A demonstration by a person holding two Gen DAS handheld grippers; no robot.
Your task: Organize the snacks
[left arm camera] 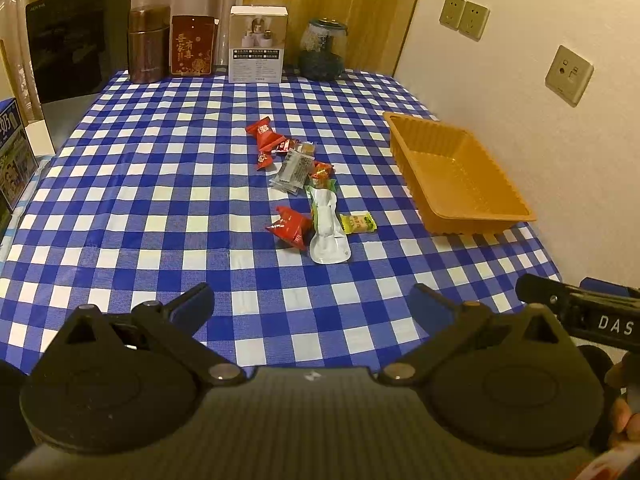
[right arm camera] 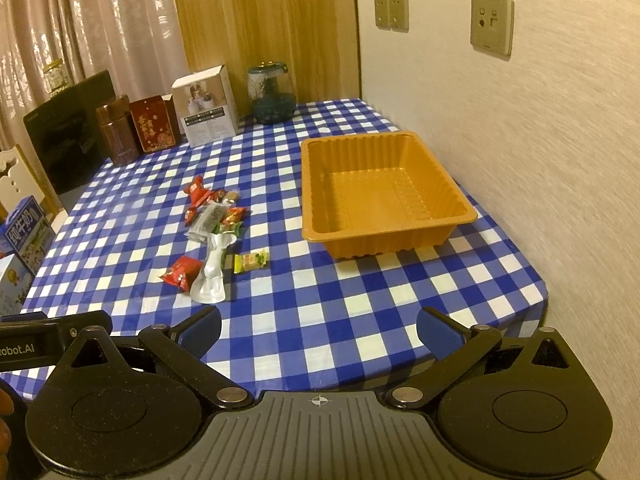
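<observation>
Both tongs released, nothing btwn fingers: left tongs, right tongs, low over the checked worktop. Snack pile lies at 12 o'clock from left tongs, ~11 from right, well apart. Orange tray beyond at 1 o'clock w/ no snacks inside.

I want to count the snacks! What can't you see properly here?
- Snack pile: wrappers overlap in both views, so no exact count.
- Small candies: too small to read.
- Milk carton: cut off by the left wrist view's edge.
- Jar: contents too dark.
</observation>
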